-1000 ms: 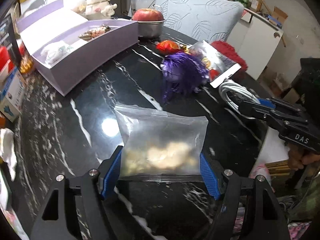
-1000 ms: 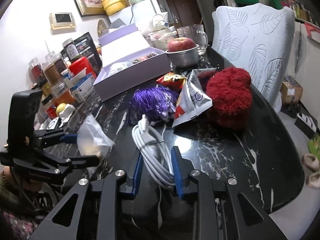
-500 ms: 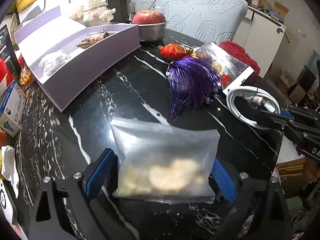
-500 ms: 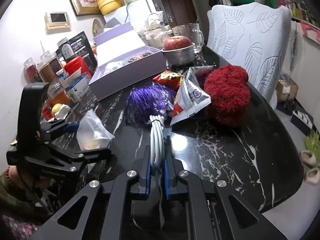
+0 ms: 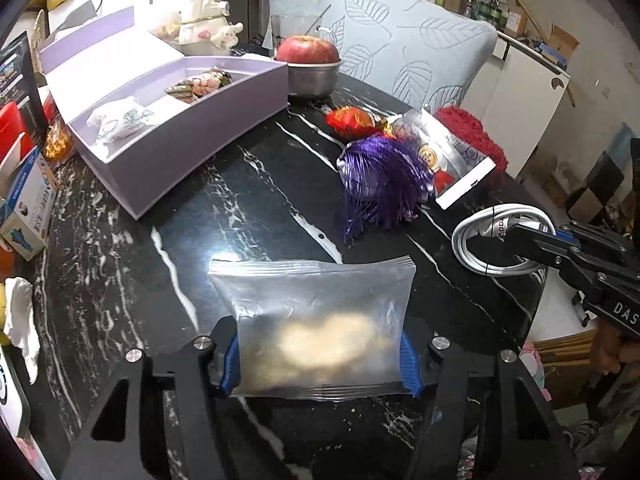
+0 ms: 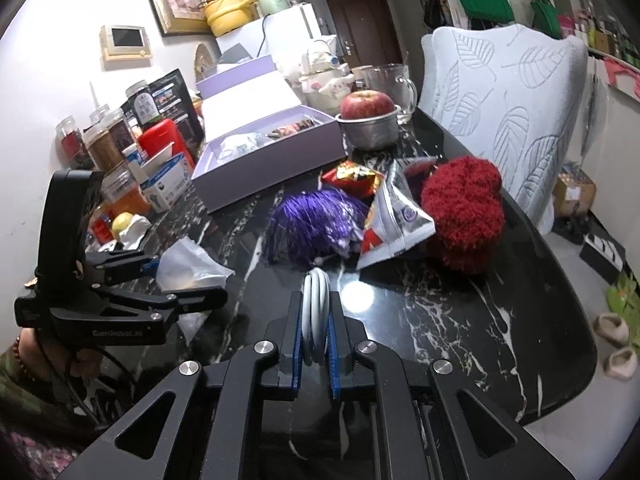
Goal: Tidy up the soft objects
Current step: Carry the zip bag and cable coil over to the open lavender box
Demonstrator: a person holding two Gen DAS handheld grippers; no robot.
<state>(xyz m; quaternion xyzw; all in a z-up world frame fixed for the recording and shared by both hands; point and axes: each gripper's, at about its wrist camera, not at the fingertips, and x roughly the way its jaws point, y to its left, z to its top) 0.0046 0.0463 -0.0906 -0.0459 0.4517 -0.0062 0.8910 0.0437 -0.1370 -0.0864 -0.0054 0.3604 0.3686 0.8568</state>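
Left gripper (image 5: 320, 360) jaws just closed, clamping zip bag (image 5: 316, 320); right gripper (image 6: 314, 346) pinches lifted cable coil (image 6: 316, 300).

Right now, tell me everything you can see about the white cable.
The white cable is a smooth, rubbery-looking cord wound into a loop and bound by thin dark ties. The right gripper is shut on one side of the loop, holding it on edge at the black marble table's near rim, just short of the purple tassel.

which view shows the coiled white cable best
The left wrist view: the coiled white cable shows as a full loop above the black marble table, pinched by the right gripper. The right wrist view shows it edge-on between shut jaws.
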